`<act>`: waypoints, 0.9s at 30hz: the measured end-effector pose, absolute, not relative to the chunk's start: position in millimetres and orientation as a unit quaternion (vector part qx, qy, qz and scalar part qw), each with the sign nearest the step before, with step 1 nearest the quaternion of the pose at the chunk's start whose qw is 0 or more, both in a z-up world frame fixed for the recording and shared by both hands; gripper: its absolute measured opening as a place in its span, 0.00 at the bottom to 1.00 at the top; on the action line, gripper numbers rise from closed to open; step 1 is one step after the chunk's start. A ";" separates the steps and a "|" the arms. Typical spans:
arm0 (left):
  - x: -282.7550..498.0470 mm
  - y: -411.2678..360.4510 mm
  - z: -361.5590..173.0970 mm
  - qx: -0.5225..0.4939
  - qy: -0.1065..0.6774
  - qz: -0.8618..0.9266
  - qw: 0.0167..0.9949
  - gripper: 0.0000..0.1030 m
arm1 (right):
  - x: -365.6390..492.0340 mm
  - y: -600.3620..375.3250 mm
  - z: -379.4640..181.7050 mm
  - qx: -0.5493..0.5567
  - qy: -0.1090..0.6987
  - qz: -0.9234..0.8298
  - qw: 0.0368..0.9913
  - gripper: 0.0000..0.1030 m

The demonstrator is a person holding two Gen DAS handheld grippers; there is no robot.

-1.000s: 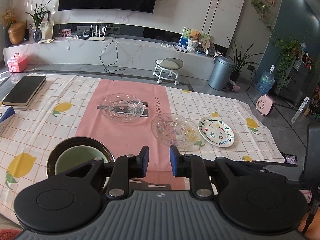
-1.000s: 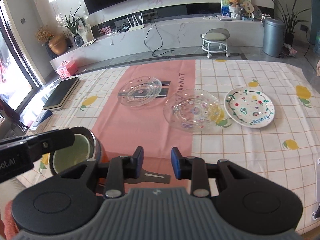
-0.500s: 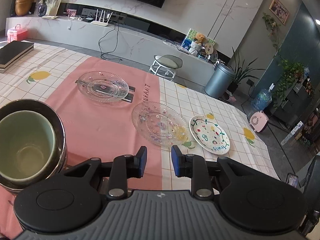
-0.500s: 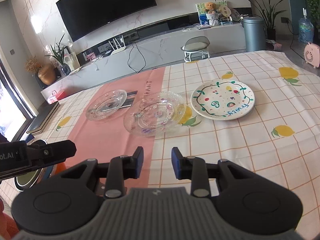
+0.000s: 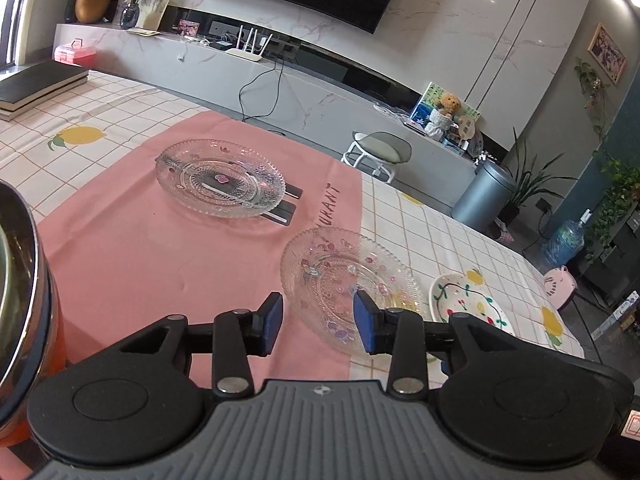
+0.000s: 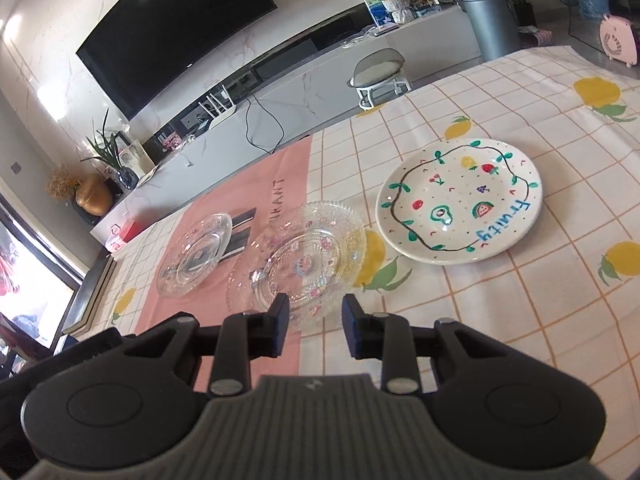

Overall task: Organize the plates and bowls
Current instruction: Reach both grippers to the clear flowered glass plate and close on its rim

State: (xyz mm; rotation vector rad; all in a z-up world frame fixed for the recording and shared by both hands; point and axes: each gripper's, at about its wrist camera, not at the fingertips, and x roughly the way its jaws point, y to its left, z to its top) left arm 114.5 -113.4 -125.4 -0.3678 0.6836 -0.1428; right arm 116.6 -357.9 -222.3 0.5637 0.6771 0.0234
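Two clear glass plates and a white painted plate lie on the tablecloth. The far glass plate (image 5: 220, 182) (image 6: 195, 255) sits on the pink strip. The near glass plate (image 5: 348, 280) (image 6: 298, 258) lies just ahead of both grippers. The white "fruity" plate (image 6: 460, 200) (image 5: 472, 312) is to its right. My left gripper (image 5: 318, 322) is open and empty, low over the near edge of the near glass plate. My right gripper (image 6: 313, 328) is open and empty just before that plate. A steel bowl holding a green bowl (image 5: 20, 300) stands at the far left.
A black book (image 5: 38, 86) lies at the table's far left corner. Beyond the table are a TV counter (image 5: 280, 80), a stool (image 5: 380, 152) and a grey bin (image 5: 482, 196). A pink fan (image 6: 618, 40) stands on the floor to the right.
Both grippers have dropped lower and moved forward toward the near glass plate. The stacked bowls have slid to the left edge of the left view. Both grippers stay open.
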 end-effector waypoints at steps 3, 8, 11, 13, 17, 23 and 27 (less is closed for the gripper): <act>126.1 -115.4 -133.8 -0.180 0.336 -0.055 0.923 0.47 | 133.7 -362.6 -231.0 0.269 0.333 -0.001 0.904 0.28; 142.2 -112.3 -150.0 -0.188 0.347 -0.033 0.918 0.47 | 152.5 -369.7 -240.7 0.282 0.337 -0.001 0.898 0.28; 151.2 -109.8 -157.2 -0.198 0.348 -0.028 0.916 0.46 | 160.2 -373.4 -246.3 0.287 0.344 -0.003 0.894 0.28; 156.9 -109.8 -161.6 -0.200 0.349 -0.029 0.915 0.45 | 165.2 -375.3 -249.6 0.291 0.348 -0.004 0.892 0.28; 167.1 -108.0 -165.2 -0.210 0.349 -0.041 0.912 0.40 | 172.8 -377.5 -253.7 0.294 0.346 -0.001 0.891 0.28; 178.6 -108.3 -168.9 -0.216 0.350 -0.052 0.910 0.33 | 179.3 -381.9 -259.1 0.316 0.345 0.008 0.884 0.18; 182.7 -107.9 -169.6 -0.217 0.355 -0.051 0.908 0.19 | 181.4 -384.6 -260.7 0.319 0.340 0.009 0.885 0.13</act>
